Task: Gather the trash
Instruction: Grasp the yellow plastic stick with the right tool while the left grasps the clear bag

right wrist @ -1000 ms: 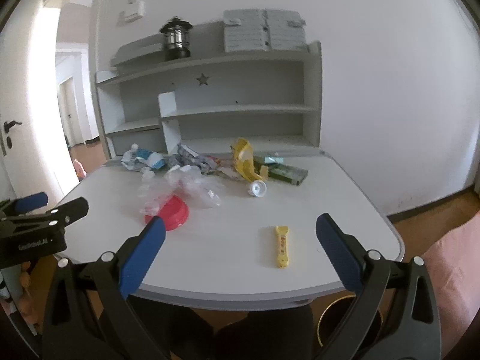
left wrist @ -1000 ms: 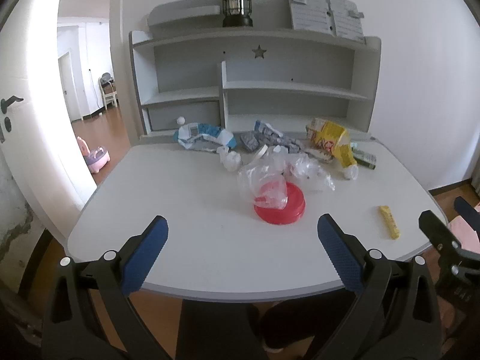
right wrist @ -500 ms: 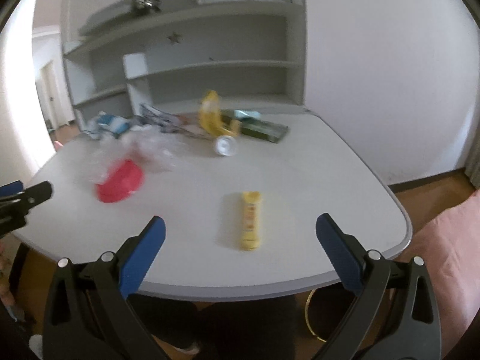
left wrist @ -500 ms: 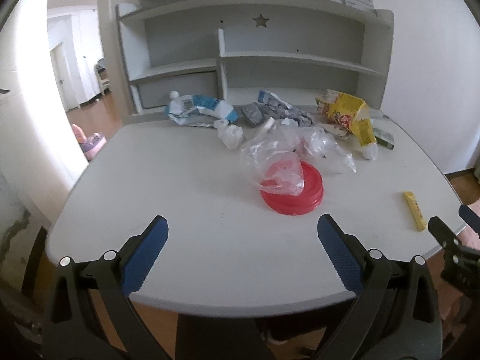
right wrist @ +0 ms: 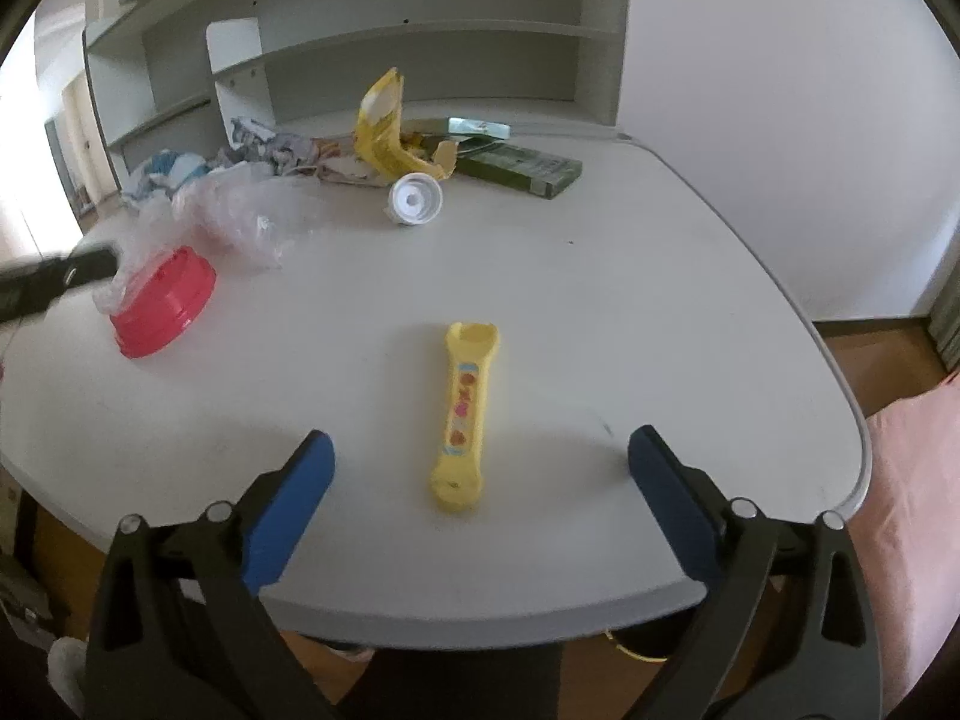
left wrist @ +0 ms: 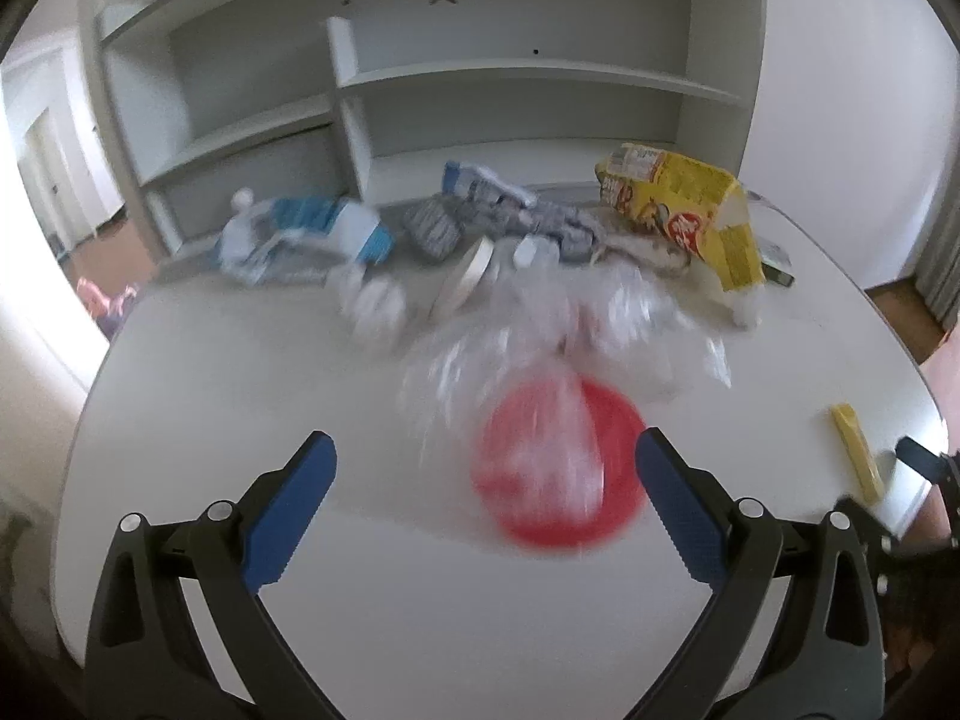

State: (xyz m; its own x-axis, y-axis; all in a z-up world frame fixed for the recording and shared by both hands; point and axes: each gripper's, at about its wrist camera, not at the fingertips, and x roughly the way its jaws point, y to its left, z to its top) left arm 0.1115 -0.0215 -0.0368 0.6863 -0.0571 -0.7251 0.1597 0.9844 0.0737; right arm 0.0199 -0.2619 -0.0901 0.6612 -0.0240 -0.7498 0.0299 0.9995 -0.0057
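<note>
White table (right wrist: 690, 324), grey shelf unit (left wrist: 540, 69) behind, wooden floor (right wrist: 876, 354) alongside.

White table (right wrist: 630, 300) with scattered trash (right wrist: 384, 126)

- The left tool (left wrist: 480, 468) has moved in over the white table (left wrist: 240, 396), so the round red plastic lid (left wrist: 561, 462) under the clear crumpled plastic bag (left wrist: 540, 354) now lies just ahead of its wide-open jaws.
- The right tool (right wrist: 477, 468) has closed in on the flat yellow plastic wrapper (right wrist: 463, 414), now between its spread jaws.
</note>
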